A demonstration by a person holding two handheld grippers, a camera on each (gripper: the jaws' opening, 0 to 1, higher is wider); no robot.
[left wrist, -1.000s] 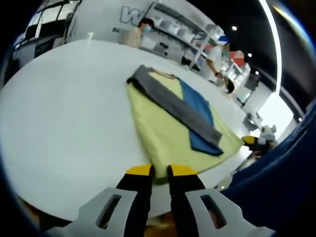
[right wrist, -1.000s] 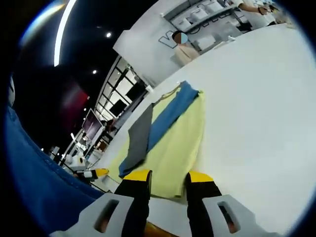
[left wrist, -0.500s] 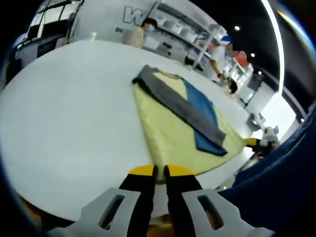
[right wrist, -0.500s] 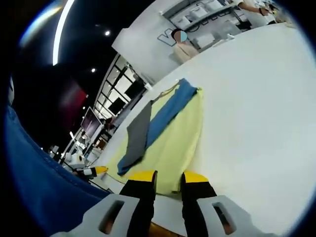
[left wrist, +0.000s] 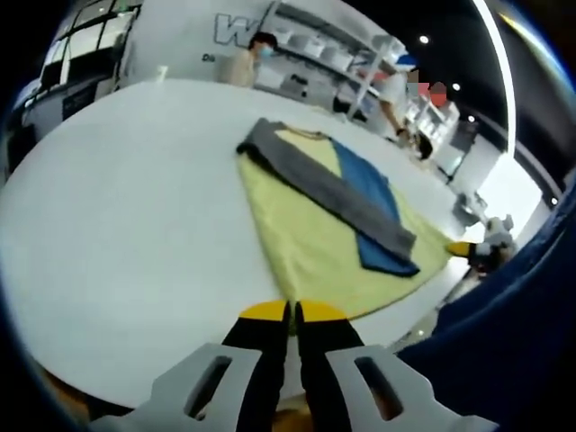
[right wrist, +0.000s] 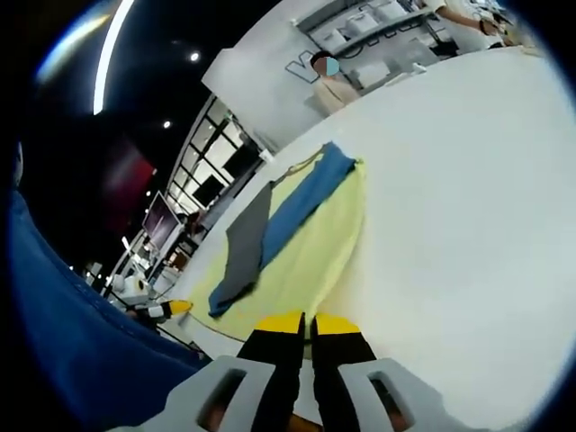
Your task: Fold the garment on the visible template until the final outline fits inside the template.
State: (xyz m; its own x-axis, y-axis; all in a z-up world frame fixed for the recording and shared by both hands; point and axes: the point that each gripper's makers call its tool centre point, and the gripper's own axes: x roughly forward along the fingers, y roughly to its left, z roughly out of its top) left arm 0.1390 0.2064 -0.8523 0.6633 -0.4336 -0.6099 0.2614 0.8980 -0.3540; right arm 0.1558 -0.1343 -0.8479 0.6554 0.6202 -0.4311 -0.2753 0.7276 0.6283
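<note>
Garment: the yellow garment [left wrist: 306,243] lies flat on the white table [left wrist: 117,207], its long axis running away from you, with a grey sleeve [left wrist: 328,193] and a blue sleeve [left wrist: 369,202] already folded across its middle.
Template: you cannot make out a template outline under the cloth in either view.
Left gripper [left wrist: 293,311]: your jaws are pressed nearly together at the near hem, at the garment's left corner; it looks like they pinch the yellow edge.
Right gripper [right wrist: 307,322]: your jaws are likewise all but closed, at the near hem's other corner, apparently nipping the fabric.
Risk, thin bite: each pinch sits right at the hem, so a quick lift could let a corner slip out.
Risk, uneven lift: if one hand rises ahead of the other, the fold line skews and the folded sleeves may slide off centre.
Risk, table edge: the hem lies near the table's front edge, so slack cloth could droop over it.
Pose: both grippers are low, side by side, pointing along the garment toward its collar.
</note>
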